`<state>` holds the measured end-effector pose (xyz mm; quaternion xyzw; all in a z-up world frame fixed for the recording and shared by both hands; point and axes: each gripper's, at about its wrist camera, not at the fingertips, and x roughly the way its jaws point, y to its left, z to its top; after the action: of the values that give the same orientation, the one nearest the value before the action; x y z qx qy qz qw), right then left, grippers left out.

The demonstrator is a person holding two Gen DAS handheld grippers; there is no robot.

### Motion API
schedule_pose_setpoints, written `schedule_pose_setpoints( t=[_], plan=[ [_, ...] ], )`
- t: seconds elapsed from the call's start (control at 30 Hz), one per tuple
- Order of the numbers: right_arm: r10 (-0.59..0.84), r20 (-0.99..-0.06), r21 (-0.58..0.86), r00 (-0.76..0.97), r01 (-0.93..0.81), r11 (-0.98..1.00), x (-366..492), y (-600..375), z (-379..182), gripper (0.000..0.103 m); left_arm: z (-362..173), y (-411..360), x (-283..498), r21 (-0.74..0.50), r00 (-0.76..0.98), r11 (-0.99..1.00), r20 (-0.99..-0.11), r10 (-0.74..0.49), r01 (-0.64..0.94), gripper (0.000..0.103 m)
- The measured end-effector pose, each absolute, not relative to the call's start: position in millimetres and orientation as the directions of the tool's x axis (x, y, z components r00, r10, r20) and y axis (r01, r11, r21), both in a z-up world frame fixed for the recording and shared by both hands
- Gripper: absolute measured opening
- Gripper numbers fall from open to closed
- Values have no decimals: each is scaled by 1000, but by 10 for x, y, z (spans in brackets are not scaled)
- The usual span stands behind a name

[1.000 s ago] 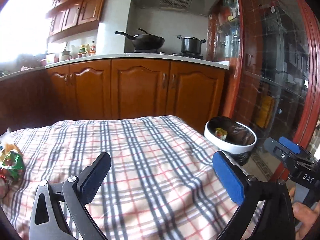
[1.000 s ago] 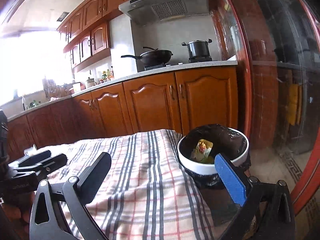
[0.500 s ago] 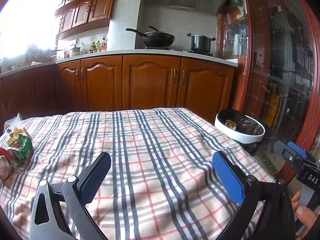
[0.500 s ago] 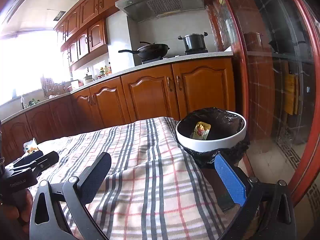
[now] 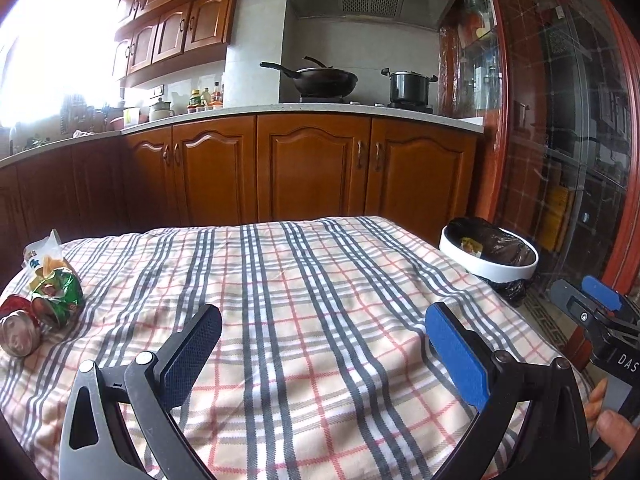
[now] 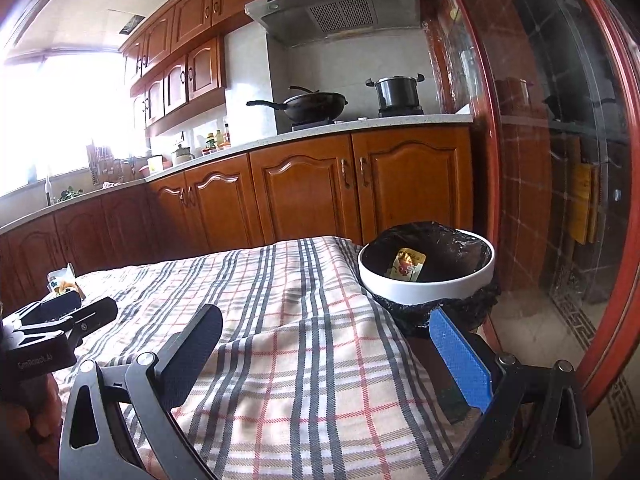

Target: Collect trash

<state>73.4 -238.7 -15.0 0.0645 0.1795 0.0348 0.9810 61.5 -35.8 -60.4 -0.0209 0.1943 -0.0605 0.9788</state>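
Note:
On the checked tablecloth (image 5: 312, 320), at the far left edge, lies a heap of trash: a crushed red can (image 5: 18, 330), a crumpled green wrapper (image 5: 58, 296) and a clear snack bag (image 5: 42, 256). My left gripper (image 5: 320, 344) hovers open and empty over the middle of the cloth, well right of that heap. A white bin with a black liner (image 6: 426, 268) stands off the table's right end with a yellow packet (image 6: 406, 266) inside. My right gripper (image 6: 326, 346) is open and empty near the table's right edge, short of the bin. The snack bag (image 6: 64, 284) shows behind the left gripper.
Wooden kitchen cabinets (image 5: 312, 168) run behind the table, with a wok (image 5: 324, 80) and a pot (image 5: 408, 86) on the stove. A red-framed glass door (image 6: 560, 160) stands to the right, beyond the bin. A hand (image 5: 612, 428) holds the right gripper.
Both grippers have drawn back and risen, so more of the table shows. The trash heap at the left has come further into the left wrist view. The jaws stay open.

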Motion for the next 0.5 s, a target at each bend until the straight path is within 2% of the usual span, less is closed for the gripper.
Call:
schedule_pose_setpoints(
  t=[0.5],
  plan=[
    [121, -325, 133, 938, -81, 988, 717, -2323, -154, 103, -657, -295, 640, -64, 918, 992, -377, -124, 108, 102]
  ],
)
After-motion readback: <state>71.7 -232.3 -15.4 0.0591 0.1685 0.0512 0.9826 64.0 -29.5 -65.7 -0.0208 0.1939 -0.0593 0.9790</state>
